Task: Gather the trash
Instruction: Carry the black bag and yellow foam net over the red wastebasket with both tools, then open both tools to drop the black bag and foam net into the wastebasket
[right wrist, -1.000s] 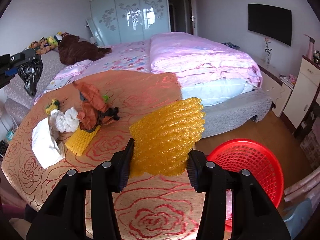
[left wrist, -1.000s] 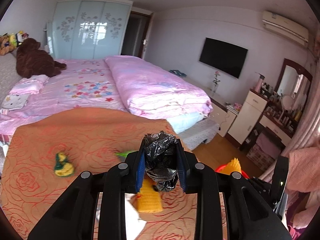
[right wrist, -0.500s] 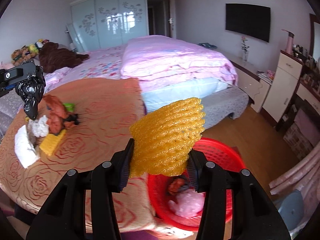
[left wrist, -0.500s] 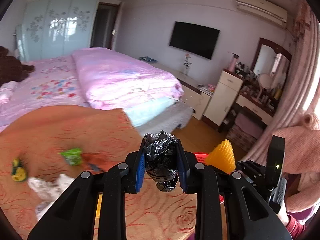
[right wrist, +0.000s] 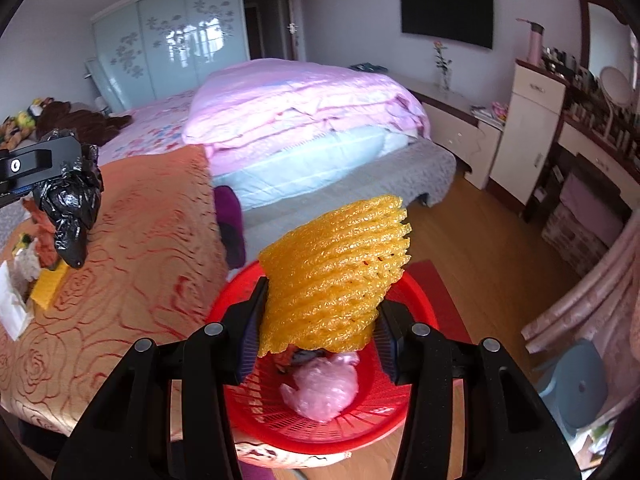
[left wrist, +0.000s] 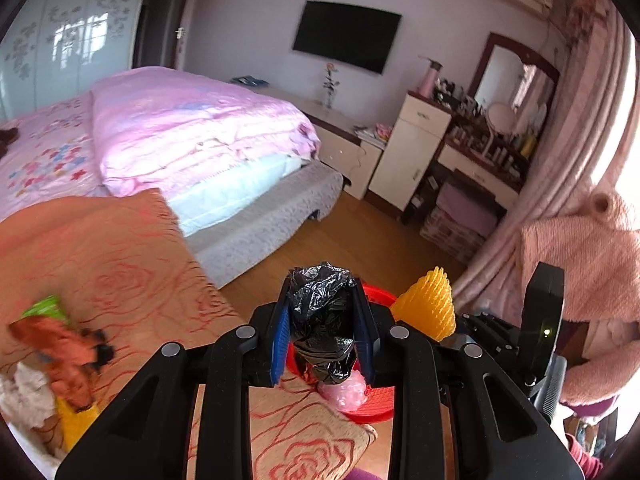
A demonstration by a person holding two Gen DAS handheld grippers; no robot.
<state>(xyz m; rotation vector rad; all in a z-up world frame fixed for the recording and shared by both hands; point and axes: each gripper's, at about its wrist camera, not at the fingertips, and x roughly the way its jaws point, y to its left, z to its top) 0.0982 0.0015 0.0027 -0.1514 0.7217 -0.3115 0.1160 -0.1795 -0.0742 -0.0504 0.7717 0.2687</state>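
Observation:
My left gripper (left wrist: 322, 312) is shut on a crumpled black plastic bag (left wrist: 322, 322), held over the table's right edge with the red basket (left wrist: 374, 410) just beyond it. My right gripper (right wrist: 320, 312) is shut on a yellow foam net (right wrist: 334, 276), directly above the red basket (right wrist: 360, 428). A pink plastic wad (right wrist: 322, 394) and a dark scrap lie inside the basket. In the right wrist view the black bag (right wrist: 70, 208) hangs at far left over the table. The yellow net (left wrist: 428, 304) shows at right in the left wrist view.
More trash stays on the orange rose-pattern tablecloth (left wrist: 120, 264): an orange-brown wrapper (left wrist: 64, 354), a green scrap (left wrist: 44, 306), white tissue (right wrist: 12, 304) and a yellow foam piece (right wrist: 48, 286). A pink bed (right wrist: 304, 108) lies behind, a dresser (left wrist: 460, 160) at right. A person's pink sleeve (left wrist: 588, 292) is close.
Both grippers swung right off the table toward the red basket and dipped. The yellow net now hangs over the basket; the black bag has reached the table's edge.

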